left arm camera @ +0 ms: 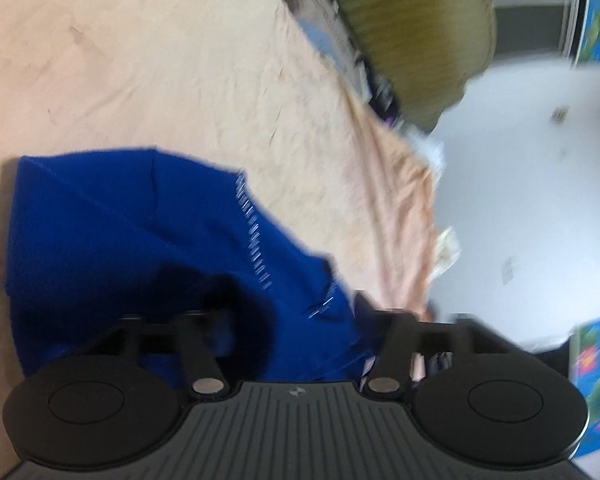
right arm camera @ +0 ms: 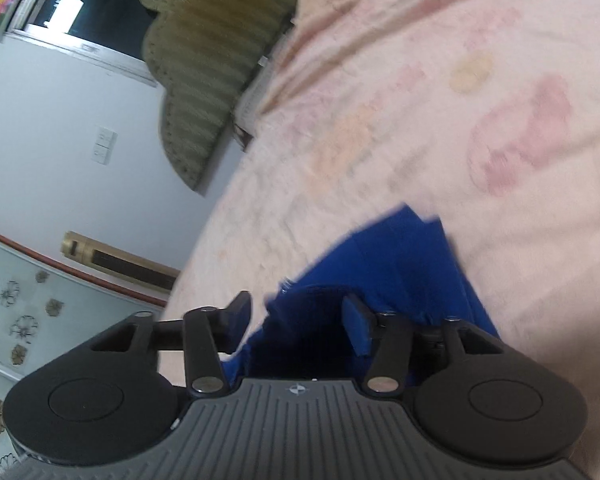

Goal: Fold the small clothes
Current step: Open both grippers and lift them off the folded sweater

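- Blue garment (left arm camera: 148,248) lay bunched on the pink bedsheet (left arm camera: 148,64).
- Left gripper (left arm camera: 296,312) stood apart, cloth beneath it; right gripper (right arm camera: 296,320) apart too, gripping nothing.
- Best move, I judged: lift clear, then smooth the fold flat.

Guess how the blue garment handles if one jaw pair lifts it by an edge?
Likely floppy: the blue garment already lies in soft folds and creases on the pink bedsheet, so a lifted edge would probably drape and unfold. Probably light for its size, as it looks like thin cloth. It may drag rather than slide cleanly, since the sheet is wrinkled fabric too.
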{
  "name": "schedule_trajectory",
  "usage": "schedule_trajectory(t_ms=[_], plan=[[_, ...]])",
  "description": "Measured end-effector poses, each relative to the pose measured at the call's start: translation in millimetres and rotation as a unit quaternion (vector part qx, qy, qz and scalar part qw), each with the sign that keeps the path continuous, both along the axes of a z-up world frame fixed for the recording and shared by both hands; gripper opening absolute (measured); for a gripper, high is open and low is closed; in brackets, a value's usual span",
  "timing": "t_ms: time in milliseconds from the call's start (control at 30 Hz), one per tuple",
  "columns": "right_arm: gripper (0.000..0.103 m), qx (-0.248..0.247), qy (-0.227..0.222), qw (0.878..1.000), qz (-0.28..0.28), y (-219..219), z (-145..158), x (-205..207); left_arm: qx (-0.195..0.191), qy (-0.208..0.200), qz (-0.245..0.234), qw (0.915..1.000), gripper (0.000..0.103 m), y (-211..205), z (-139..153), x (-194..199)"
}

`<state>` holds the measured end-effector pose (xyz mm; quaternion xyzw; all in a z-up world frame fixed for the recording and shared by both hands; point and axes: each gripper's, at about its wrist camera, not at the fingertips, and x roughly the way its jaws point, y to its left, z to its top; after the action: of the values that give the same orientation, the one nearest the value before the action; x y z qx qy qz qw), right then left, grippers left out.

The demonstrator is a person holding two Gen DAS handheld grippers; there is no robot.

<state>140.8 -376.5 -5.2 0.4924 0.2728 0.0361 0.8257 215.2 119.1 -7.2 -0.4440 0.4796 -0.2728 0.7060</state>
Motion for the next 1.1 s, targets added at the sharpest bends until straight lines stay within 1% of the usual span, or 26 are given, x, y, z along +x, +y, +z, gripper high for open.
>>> schedule_trajectory(t_ms=[67, 100, 133, 167, 200, 233, 333, 367, 400, 433, 500, 533, 567, 600, 633, 667, 700, 733, 767, 833, 867, 900, 967, 1000, 1033, 1100], plan=[[0.067, 0.001, -0.026, 1.0, -0.009, -6, 5, 1, -0.048, -0.003, 0.029, 0.9984, 0.076, 12, -1, 1], [0.071, 0.004, -0.031, 0.999, -0.013, -8, 6, 3, -0.067, 0.003, 0.039, 0.997, 0.076, 16, -3, 2], [0.072, 0.005, -0.029, 0.999, -0.021, -11, 6, 5, -0.078, 0.009, 0.048, 0.9958, 0.076, 20, -4, 2], [0.072, 0.002, -0.023, 0.999, -0.029, -13, 8, 6, -0.079, 0.012, 0.057, 0.9952, 0.076, 24, -4, 1], [0.071, -0.008, -0.02, 0.999, -0.032, -13, 11, 5, -0.07, 0.006, 0.059, 0.9958, 0.076, 26, -1, -2], [0.071, -0.025, -0.022, 0.999, -0.025, -9, 15, 4, -0.05, -0.007, 0.056, 0.9972, 0.076, 27, 5, -5], [0.07, -0.084, -0.042, 0.995, 0.036, 14, 30, -1, 0.032, -0.044, 0.044, 0.9976, 0.076, 24, 26, -18], [0.073, -0.089, -0.043, 0.993, 0.063, 21, 30, 0, 0.053, -0.056, 0.039, 0.9962, 0.076, 22, 32, -23], [0.077, -0.087, -0.038, 0.991, 0.09, 28, 28, 3, 0.07, -0.068, 0.033, 0.9946, 0.076, 21, 36, -27], [0.078, -0.086, -0.028, 0.99, 0.11, 33, 25, 8, 0.089, -0.078, 0.027, 0.9926, 0.076, 21, 40, -31], [0.081, -0.095, 0.0, 0.988, 0.119, 40, 15, 19, 0.13, -0.096, 0.017, 0.9867, 0.076, 20, 47, -40], [0.081, -0.104, 0.017, 0.988, 0.108, 39, 9, 24, 0.152, -0.107, 0.011, 0.9826, 0.076, 18, 50, -45], [0.08, -0.118, 0.04, 0.989, 0.082, 37, 3, 27, 0.173, -0.117, 0.004, 0.9779, 0.076, 17, 52, -50], [0.079, -0.142, 0.065, 0.987, 0.046, 35, 1, 27, 0.197, -0.127, -0.005, 0.9722, 0.076, 16, 53, -56], [0.076, -0.17, 0.076, 0.982, 0.018, 38, 4, 24, 0.224, -0.139, -0.015, 0.9644, 0.076, 14, 55, -62], [0.074, -0.195, 0.064, 0.979, 0.011, 44, 9, 18, 0.244, -0.149, -0.026, 0.9578, 0.076, 14, 56, -67], [0.075, -0.207, 0.045, 0.977, 0.024, 54, 16, 14, 0.264, -0.161, -0.039, 0.9503, 0.076, 13, 56, -74], [0.076, -0.206, 0.026, 0.977, 0.051, 66, 21, 11, 0.281, -0.172, -0.053, 0.9426, 0.076, 12, 55, -80], [0.079, -0.19, 0.012, 0.978, 0.085, 78, 25, 9, 0.296, -0.179, -0.067, 0.9358, 0.076, 11, 54, -87], [0.082, -0.142, -0.007, 0.979, 0.148, 102, 28, 12, 0.314, -0.191, -0.096, 0.9251, 0.076, 5, 50, -99], [0.088, -0.113, -0.01, 0.978, 0.177, 114, 25, 16, 0.32, -0.197, -0.112, 0.9201, 0.076, 2, 47, -106], [0.089, -0.088, -0.009, 0.976, 0.198, 123, 23, 21, 0.326, -0.201, -0.125, 0.9154, 0.076, -1, 45, -113], [0.089, -0.053, 0.003, 0.973, 0.227, 142, 14, 34, 0.338, -0.215, -0.145, 0.9048, 0.076, -5, 41, -127], [0.09, -0.045, 0.015, 0.97, 0.237, 150, 11, 42, 0.344, -0.221, -0.15, 0.9001, 0.076, -6, 39, -133], [0.09, -0.041, 0.029, 0.968, 0.245, 159, 6, 49, 0.354, -0.222, -0.15, 0.8957, 0.076, -6, 35, -137], [0.09, -0.04, 0.051, 0.964, 0.259, 176, -1, 66, 0.385, -0.21, -0.136, 0.8883, 0.076, -5, 24, -139]])
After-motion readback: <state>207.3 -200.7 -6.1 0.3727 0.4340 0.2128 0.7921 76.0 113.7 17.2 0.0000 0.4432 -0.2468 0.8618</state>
